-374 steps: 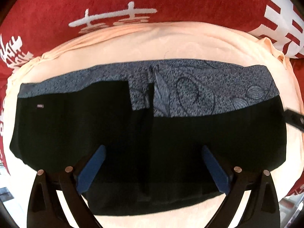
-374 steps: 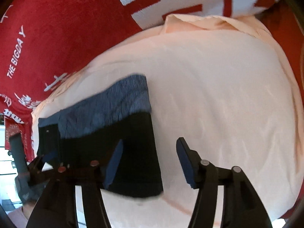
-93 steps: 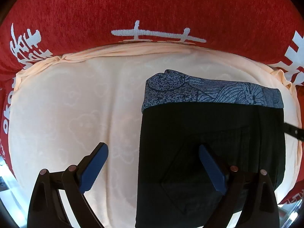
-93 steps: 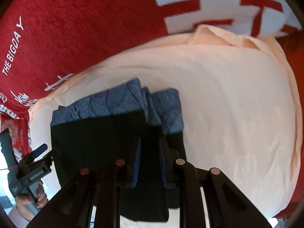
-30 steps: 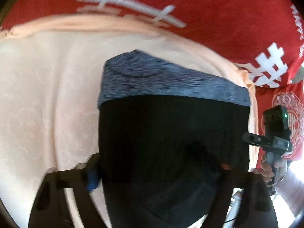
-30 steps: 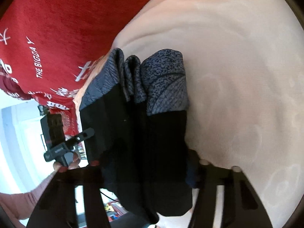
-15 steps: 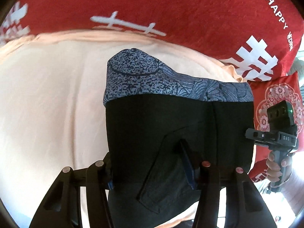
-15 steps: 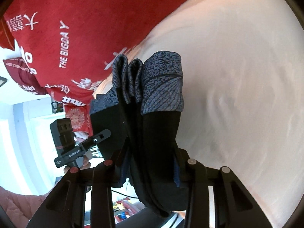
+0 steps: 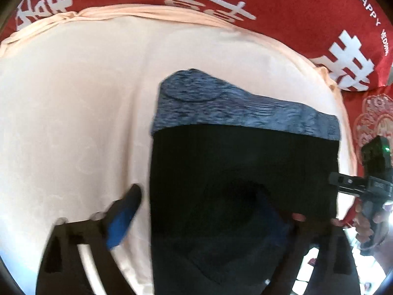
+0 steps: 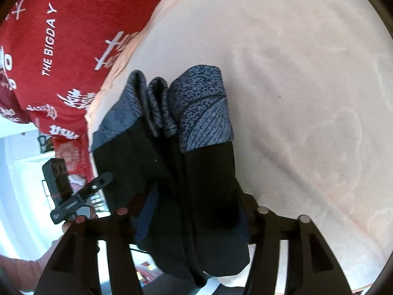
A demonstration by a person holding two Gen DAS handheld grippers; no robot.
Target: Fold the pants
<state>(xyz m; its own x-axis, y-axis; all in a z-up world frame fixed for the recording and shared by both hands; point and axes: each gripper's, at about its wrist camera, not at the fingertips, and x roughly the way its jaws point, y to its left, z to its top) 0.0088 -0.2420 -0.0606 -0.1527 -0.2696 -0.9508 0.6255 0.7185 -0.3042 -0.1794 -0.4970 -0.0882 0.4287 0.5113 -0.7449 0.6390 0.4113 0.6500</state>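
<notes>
The left tongs (image 9: 194,211) are standing wide apart. One blue pad is lying on the peach sheet (image 9: 73,113) just beside the pants (image 9: 240,172), and the other arm is lying over the black cloth near the bottom edge of the pants. They are not pinching anything.

The right tongs (image 10: 191,211) are reaching around the folded pants (image 10: 172,162). The thick black bundle is sitting between the two arms, and the pads are pressing it from both sides, so these tongs are clamped on the pants.

The pants are folded into a small stack. The black part is nearest the tongs. The blue patterned waistband (image 9: 235,108) is at the far end of the pants, and in the right wrist view its layers are standing up in folds.

Past the pants, the peach sheet is spreading out wide. Beyond the sheet, a red blanket (image 9: 282,2) with white writing is lying along the back.
</notes>
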